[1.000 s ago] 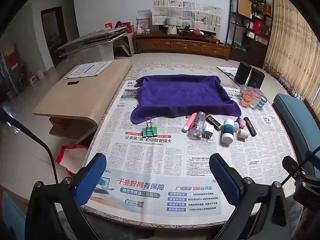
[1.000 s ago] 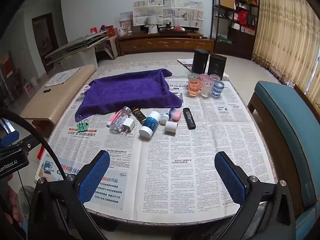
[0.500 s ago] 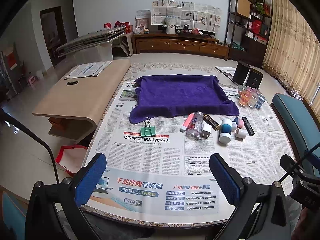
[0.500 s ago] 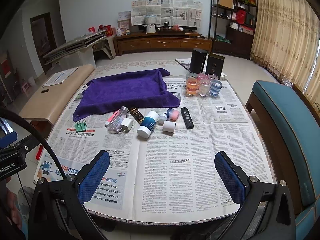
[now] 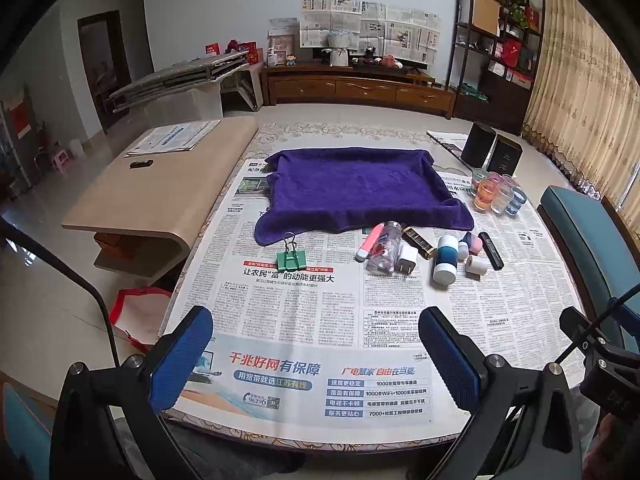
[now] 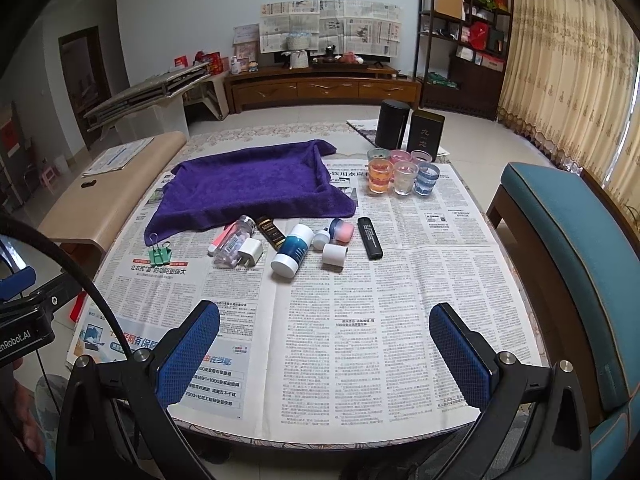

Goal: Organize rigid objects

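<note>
A purple towel [image 5: 360, 188] lies over a tray shape at the far side of the newspaper-covered table [image 5: 304, 320]. In front of it lie a green binder clip [image 5: 291, 259], a pink tube [image 5: 370, 241], a clear bottle [image 5: 385, 247], a white charger [image 5: 407, 258], a blue-white bottle [image 5: 445, 264], a small white roll [image 5: 477, 266] and a black lighter-like stick [image 5: 491, 250]. The same row shows in the right wrist view, with the blue-white bottle [image 6: 292, 251] in its middle. My left gripper [image 5: 316, 356] and right gripper [image 6: 324, 354] are open and empty, above the table's near edge.
Several coloured glasses [image 6: 402, 171] and two dark canisters [image 6: 410, 130] stand at the far right. A teal chair [image 6: 568, 248] is on the right, a wooden bench [image 5: 160, 192] on the left. A red bag [image 5: 136, 312] lies on the floor.
Both grippers have drawn back and risen slightly, so the table objects look a little farther away. Nothing on the table has moved.
</note>
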The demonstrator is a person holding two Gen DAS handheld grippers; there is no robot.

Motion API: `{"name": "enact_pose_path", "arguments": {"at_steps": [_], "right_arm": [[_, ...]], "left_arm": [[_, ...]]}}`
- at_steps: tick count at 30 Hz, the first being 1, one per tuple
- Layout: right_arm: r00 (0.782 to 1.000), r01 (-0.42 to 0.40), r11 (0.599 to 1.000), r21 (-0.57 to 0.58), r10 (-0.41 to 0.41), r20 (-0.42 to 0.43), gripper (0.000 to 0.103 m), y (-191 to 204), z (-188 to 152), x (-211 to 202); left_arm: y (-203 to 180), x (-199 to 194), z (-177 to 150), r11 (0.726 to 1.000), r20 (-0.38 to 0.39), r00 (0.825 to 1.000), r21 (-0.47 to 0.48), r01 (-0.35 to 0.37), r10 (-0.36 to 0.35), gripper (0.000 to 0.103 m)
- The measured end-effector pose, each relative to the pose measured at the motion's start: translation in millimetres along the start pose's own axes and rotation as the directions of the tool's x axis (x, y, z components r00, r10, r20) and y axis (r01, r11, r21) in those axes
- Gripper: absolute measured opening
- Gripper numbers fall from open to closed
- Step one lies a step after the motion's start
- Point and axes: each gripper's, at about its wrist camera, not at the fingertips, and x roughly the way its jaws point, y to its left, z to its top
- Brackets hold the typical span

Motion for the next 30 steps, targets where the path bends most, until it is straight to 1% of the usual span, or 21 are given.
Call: {"name": "enact_pose_path", "arguments": {"at_steps": [20,30], "right_arm": [[1.000,-0.005,1.000,-0.009,0.005,-0.001,0.103,2.6,-0.7,-3.3],[1.000,0.005,1.000,-0.012,-0.004,0.001,0.103,2.2,-1.8,-6.6]], "left_arm": [[-0.5,-3.6,1.9,1.000,-0.006,1.000,-0.004,0.005,-0.005,0.103],[-0.7,-3.9,1.7,1.000,-0.006,1.000,-0.005,0.005,-0.005,0.103]]}}
